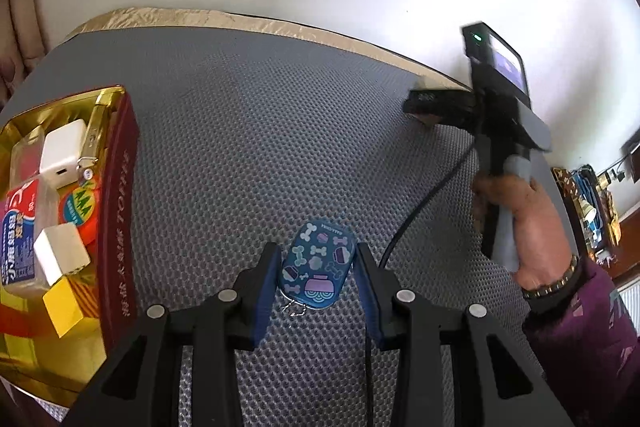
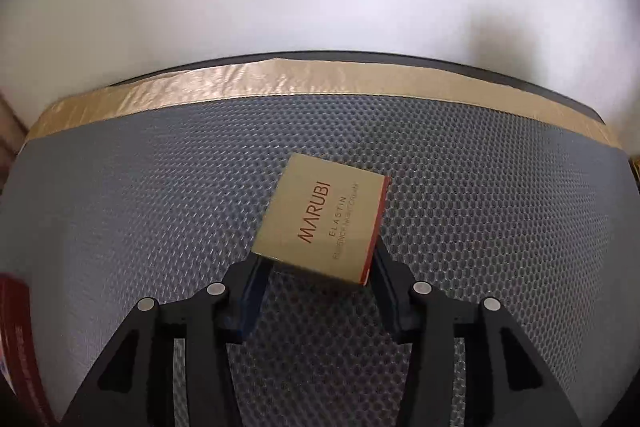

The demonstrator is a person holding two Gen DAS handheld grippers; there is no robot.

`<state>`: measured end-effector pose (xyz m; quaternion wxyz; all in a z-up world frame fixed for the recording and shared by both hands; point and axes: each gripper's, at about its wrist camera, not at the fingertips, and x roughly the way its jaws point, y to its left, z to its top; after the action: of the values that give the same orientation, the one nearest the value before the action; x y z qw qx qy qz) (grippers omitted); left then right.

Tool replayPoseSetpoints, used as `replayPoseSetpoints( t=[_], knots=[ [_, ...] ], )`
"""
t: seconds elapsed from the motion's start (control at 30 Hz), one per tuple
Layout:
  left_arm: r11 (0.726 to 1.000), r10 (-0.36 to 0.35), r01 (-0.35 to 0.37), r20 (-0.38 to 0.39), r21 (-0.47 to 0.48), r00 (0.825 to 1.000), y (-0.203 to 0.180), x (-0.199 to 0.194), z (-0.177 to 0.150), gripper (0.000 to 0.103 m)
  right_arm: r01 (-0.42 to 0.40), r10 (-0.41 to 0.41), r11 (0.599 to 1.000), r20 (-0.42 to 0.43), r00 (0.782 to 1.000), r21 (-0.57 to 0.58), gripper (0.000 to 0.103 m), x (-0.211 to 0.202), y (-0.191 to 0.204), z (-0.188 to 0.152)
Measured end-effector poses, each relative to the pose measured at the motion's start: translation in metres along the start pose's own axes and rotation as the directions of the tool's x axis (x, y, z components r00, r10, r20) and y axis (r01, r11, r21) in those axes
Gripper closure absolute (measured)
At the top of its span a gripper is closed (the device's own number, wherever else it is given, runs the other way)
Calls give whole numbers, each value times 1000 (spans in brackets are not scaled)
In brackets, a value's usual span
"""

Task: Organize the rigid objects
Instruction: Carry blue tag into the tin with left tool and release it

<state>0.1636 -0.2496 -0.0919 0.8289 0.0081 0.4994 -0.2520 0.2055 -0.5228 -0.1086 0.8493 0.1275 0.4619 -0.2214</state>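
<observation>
A blue oval tin [image 1: 320,275] printed with bones sits between the blue pads of my left gripper [image 1: 317,251], which is shut on its two sides; a thin chain hangs under it. To the right, a person's hand [image 1: 528,227] holds my right gripper [image 1: 420,107] low over the mat. In the right wrist view that gripper [image 2: 319,259] is shut on the near corners of a flat gold box [image 2: 324,215] lettered MARUBI, with a red side edge. The box lies tilted against the grey mat [image 2: 160,207].
A red box with gold lining [image 1: 120,211] stands at the left, holding a white charger [image 1: 62,151], a white block [image 1: 60,255], a yellow block [image 1: 70,303] and an orange-lidded jar [image 1: 80,211]. Its edge [image 2: 16,339] shows again. A black cable [image 1: 420,211] crosses the mat. Gold tape [image 2: 280,79] marks the far edge.
</observation>
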Motion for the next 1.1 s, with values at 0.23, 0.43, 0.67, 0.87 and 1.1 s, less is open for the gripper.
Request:
replayPoseSetpoints(
  t=[0.23,0.43,0.67,0.87,1.1],
  knots=[
    [1000,3,-1,46,-29,999,9,-32,-11,65,-94,100,993,88,991,-64,58,-84,-11,-47],
    [993,64,-53,108,-104,992,38,-88,-29,65,-168,175,983,109,979,-74,58,-134,-8,-81],
    [958,249,-226,126,-174,960,109,-131,-48,65,-240,250,965,98,963,-108,58,-165,14,-106],
    [951,273,-256,86,-170,958,136,-109,-49,65,-260,282,946,96,955,-192,58,-180,60,-115],
    [947,286,-272,59,-169,957,147,-82,-51,65,-272,298,930,70,952,-249,58,-195,84,-122]
  ],
)
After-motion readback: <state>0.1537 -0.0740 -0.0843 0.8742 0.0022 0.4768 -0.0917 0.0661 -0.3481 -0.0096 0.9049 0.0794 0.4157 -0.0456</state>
